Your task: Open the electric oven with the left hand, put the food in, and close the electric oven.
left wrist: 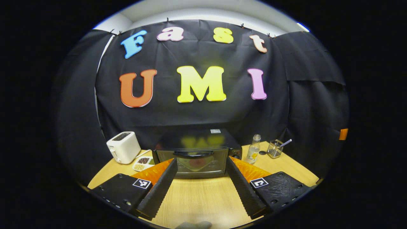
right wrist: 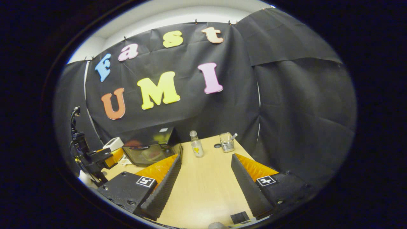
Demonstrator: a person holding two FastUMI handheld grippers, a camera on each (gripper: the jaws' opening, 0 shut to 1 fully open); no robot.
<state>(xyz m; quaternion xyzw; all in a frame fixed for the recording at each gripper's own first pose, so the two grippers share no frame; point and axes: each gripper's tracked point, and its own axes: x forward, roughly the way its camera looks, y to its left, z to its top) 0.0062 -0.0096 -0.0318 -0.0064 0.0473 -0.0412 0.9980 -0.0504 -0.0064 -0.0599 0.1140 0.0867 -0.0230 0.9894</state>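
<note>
Nearest to us in the left gripper view, the left gripper has its fingers spread wide over bare bench, gripping nothing. Straight ahead between those fingers we see the electric oven, door shut, its dark handle across the top of the glass and something reddish behind the pane. Left of the oven sits a small divided dish, and past it a white toaster. To the oven's right stand a clear bottle and a glass cup with a utensil in it.

Over in the right gripper view, the right gripper is likewise wide apart and empty above the bench, with the oven off to the far left.
</note>
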